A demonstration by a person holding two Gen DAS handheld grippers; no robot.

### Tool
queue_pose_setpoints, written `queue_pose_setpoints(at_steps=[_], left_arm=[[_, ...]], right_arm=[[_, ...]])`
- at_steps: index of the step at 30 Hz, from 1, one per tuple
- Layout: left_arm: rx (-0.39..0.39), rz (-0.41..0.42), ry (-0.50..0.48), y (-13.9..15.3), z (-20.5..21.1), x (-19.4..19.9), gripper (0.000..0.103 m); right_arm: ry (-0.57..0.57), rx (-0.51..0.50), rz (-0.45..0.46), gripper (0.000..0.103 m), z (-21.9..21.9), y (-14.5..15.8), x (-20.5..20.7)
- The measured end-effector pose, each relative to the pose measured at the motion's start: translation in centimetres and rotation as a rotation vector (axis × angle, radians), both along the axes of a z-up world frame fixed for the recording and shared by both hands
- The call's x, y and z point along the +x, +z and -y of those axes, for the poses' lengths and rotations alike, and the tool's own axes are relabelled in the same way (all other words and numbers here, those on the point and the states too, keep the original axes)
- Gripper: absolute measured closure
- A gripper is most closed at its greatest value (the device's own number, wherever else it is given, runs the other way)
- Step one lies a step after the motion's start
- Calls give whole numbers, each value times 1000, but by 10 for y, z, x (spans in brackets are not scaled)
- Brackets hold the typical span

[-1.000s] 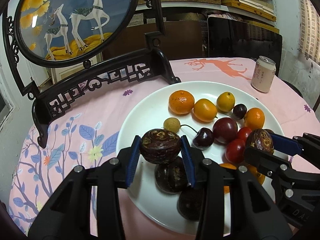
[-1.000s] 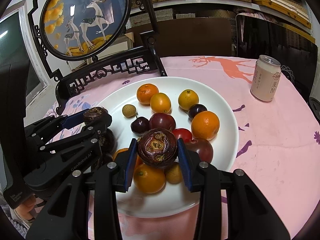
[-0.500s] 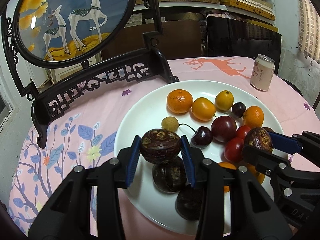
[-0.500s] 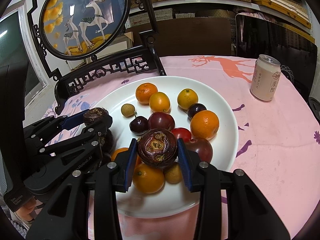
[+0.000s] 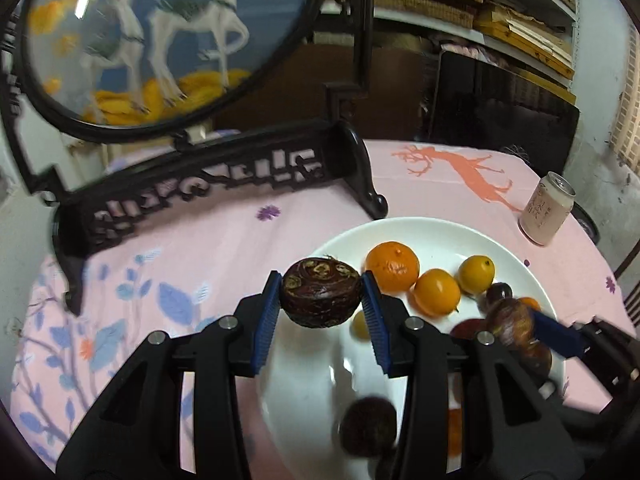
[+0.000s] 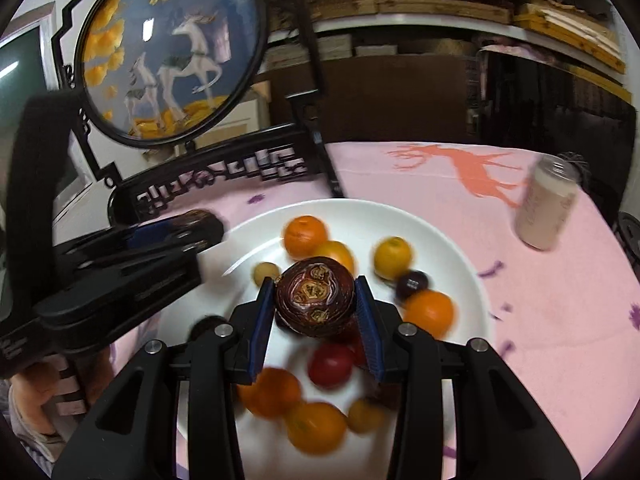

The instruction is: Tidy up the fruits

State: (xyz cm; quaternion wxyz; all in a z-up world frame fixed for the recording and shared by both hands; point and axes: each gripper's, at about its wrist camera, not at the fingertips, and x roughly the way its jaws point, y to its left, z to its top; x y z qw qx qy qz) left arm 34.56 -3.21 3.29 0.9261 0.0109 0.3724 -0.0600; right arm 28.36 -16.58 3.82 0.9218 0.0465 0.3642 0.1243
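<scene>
My left gripper (image 5: 320,300) is shut on a dark brown passion fruit (image 5: 320,298) and holds it above the left rim of the white plate (image 5: 440,228). My right gripper (image 6: 315,300) is shut on a second passion fruit (image 6: 314,300) above the middle of the plate (image 6: 460,248). The plate carries oranges (image 5: 392,268), yellow citrus (image 5: 476,274), red tomatoes (image 6: 330,366), a dark plum (image 6: 412,284), a small longan (image 6: 266,272) and another passion fruit (image 5: 368,426). The right gripper shows at the right of the left wrist view (image 5: 516,330); the left gripper shows at the left of the right wrist view (image 6: 192,224).
A black carved stand (image 5: 208,192) with a round deer painting (image 5: 160,32) stands at the back left on the pink tablecloth (image 5: 200,264). A drink can (image 5: 546,208) stands at the back right. Shelves and a dark chair are behind the table.
Both grippers have risen and moved back with their passion fruits. The left gripper has shifted left toward the plate's rim. Both views are motion-blurred now.
</scene>
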Motion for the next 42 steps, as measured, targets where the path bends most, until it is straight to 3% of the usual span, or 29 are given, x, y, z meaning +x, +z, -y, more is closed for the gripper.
queue_pose_setpoints(at_steps=[4,7,12,15,17,19,20,21,26,29,31,34,38,41,42], left_arm=[[7,-71,-53,-19,2,27,62],[-69,-132,-106,-27,-3,44,62],[-28,-95,-190,-25,12,47,62],[-73,-128,-250,-29,14,47,61],[-38,-131,-267,-33,19,44,61],[-18,-127,-242,-32,19,45,57],[-12,-115,-216,-30,17,45,44],[-6,-111,-208,-28,15,45,41],[47,-94,-214,-21,8,31,41],[26,-93,-205,-19,6,23,30],[21,-87,-191,-18,5,19,30],[2,-97,-171,-12,3,14,30],[12,-84,-140,9,-7,-8,38],[-62,-39,-130,38,-18,-40,37],[-68,-18,-124,49,-19,-51,36]], right_arm=[[41,11,-71,63,-16,-10,22],[86,12,-117,63,-26,-22,28],[141,7,-121,63,-38,-23,21],[184,-5,-103,63,-49,-23,17],[202,-10,-101,63,-55,-22,17],[212,-40,-98,62,-61,-22,20],[216,-55,-97,61,-61,-22,22],[212,-60,-103,61,-60,-21,24],[152,-56,-176,65,-31,-23,26],[137,-71,-196,62,-26,-22,16],[150,-104,-188,56,-30,-21,13],[154,-25,-172,56,-26,-12,12],[133,-46,-128,56,-26,9,-2],[127,26,-94,47,-10,34,-28],[117,42,-67,38,-5,44,-38]])
